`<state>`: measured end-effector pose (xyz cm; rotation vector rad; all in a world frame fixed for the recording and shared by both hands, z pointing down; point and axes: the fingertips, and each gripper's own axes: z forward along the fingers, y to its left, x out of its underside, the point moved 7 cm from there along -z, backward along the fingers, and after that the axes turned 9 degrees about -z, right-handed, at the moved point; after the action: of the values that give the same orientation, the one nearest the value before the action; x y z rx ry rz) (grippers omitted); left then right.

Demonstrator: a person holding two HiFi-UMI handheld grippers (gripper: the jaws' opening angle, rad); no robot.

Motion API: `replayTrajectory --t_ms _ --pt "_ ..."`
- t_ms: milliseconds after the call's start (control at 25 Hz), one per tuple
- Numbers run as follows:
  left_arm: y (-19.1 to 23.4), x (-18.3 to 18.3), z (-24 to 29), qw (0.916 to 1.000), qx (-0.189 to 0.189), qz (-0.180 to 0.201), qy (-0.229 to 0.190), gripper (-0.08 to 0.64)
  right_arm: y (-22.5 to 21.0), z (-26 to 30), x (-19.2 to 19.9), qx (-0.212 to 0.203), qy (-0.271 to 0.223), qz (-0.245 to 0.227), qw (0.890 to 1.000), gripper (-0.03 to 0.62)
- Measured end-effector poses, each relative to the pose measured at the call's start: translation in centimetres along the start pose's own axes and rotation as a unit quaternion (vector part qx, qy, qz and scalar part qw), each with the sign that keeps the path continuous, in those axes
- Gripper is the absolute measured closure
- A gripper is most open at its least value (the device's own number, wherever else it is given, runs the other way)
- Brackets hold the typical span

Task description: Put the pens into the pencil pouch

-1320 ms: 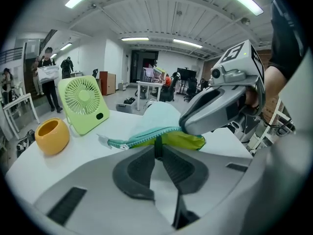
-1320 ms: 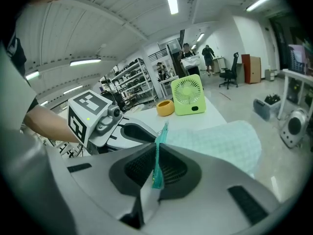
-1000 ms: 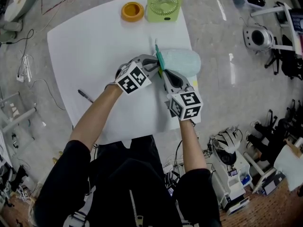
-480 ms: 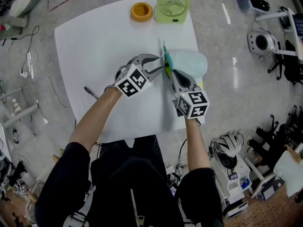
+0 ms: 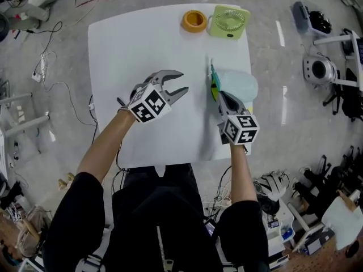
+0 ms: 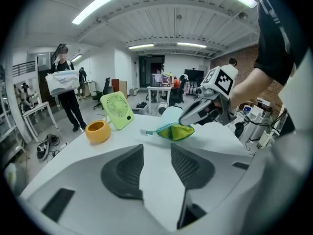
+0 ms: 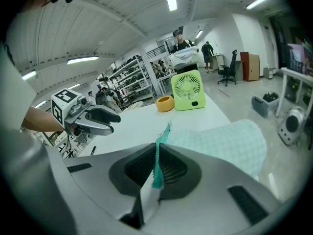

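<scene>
- The left claw [image 5: 178, 81] is released. Its jaws have just been opening, and only bare table [image 5: 142, 38] shows between them.
- The right claw [image 7: 157, 169] is clenched on the teal zip edge of the pencil pouch [image 5: 239, 85]. The pouch lies at the table's right side with its mouth turned toward the left claw.
- The one loose pen [image 7: 93, 150] I can find is dark. It lies near the table's left edge, just past the left claw's marker cube [image 5: 148, 102], on the side away from the pouch.
- The left claw points toward the pouch, so the pen lies back and to the left of its jaws, not ahead of them.
- The left hand is much the nearer to the pen, and the right is taken up with the pouch.
- Only a short bit of the pen shows, seemingly slanted, so I cannot tell its long axis for sure.
</scene>
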<state>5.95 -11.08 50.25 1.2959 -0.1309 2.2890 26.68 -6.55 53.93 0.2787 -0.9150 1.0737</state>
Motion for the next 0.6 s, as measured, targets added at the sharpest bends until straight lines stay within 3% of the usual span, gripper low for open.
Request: replayTrajectory --t_ms 240,400,600 --pt "1.2 3.2 -5.3 0.9995 -0.029 -0.003 0.012 0.38 0.4 0.5 0.7 0.003 0.009 0.0 1.0 0.563" --pt "1.6 7.1 -9.2 0.9962 -0.029 0.034 0.074 0.38 0.5 0.5 1.1 0.006 0.014 -0.001 1.0 0.563" --pt "2.4 11.8 -13.4 0.9856 -0.031 0.071 0.15 0.38 0.8 0.6 1.3 0.011 0.019 -0.002 1.0 0.563"
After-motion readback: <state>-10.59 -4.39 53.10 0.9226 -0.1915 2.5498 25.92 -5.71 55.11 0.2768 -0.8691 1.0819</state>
